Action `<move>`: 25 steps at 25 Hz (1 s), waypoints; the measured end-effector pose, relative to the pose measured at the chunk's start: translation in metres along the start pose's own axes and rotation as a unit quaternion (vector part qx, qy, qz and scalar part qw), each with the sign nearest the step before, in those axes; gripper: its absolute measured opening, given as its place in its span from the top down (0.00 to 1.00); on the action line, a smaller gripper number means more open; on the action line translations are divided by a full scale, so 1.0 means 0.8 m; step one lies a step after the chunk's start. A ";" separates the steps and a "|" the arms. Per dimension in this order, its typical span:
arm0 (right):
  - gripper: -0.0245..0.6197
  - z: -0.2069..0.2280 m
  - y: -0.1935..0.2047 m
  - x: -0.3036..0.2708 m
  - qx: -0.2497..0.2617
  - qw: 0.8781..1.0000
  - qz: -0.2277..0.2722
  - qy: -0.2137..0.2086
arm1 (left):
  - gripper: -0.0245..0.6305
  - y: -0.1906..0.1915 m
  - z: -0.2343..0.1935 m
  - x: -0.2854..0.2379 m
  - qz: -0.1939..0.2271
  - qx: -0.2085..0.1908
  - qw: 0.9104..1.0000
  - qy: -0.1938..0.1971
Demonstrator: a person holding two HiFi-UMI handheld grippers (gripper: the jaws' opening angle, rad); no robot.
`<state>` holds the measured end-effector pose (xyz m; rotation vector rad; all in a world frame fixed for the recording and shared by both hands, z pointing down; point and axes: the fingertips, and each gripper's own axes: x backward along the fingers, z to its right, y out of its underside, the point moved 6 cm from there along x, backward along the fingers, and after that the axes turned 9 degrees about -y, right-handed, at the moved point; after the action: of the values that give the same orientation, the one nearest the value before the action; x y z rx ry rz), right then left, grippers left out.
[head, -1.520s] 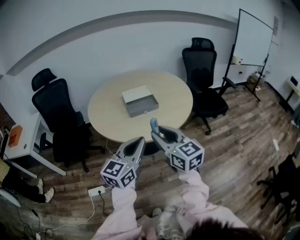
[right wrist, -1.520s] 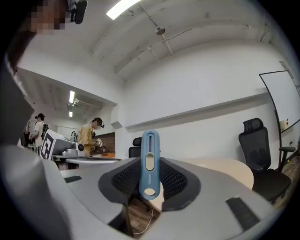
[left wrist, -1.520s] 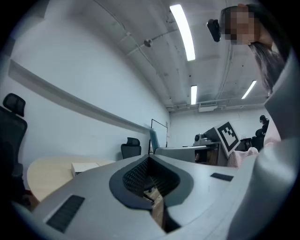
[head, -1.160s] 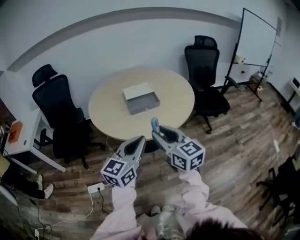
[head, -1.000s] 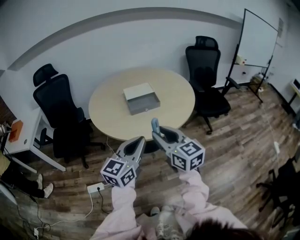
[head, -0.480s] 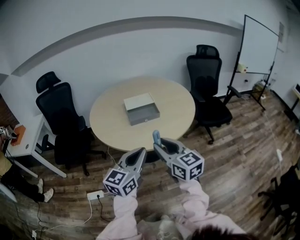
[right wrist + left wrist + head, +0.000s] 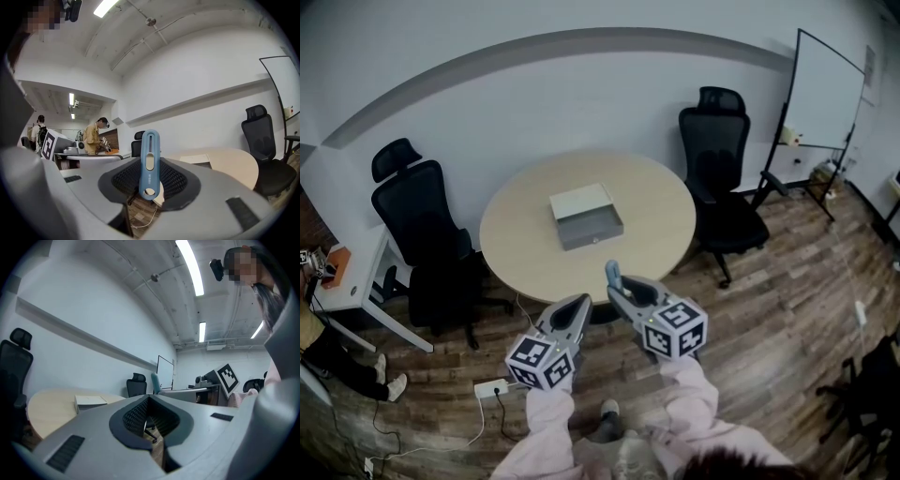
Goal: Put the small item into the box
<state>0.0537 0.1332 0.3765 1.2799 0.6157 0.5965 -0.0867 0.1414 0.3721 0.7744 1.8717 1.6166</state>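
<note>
Clamping the blue item upright, the right gripper is gripping it between its jaws. Left gripper jaws are sitting together, empty. Both are hovering above the floor, short of the worktop carrying the open box.

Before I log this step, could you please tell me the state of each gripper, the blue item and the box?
right gripper: shut on the blue item.
blue item: upright between the right fingers, held short of the round table.
left gripper: fingers together, nothing between them.
box: open at the top, lying flat on the round table, blue item not yet in it.
</note>
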 end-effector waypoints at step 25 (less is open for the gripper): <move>0.76 0.090 -0.018 -0.094 0.001 0.999 -0.011 0.034 | 0.95 -0.014 -0.101 -0.115 -0.005 0.006 0.999 0.045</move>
<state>0.0528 0.0283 0.3814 1.2573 0.6864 0.6227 -0.0826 0.0189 0.3745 0.7072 1.9453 1.6605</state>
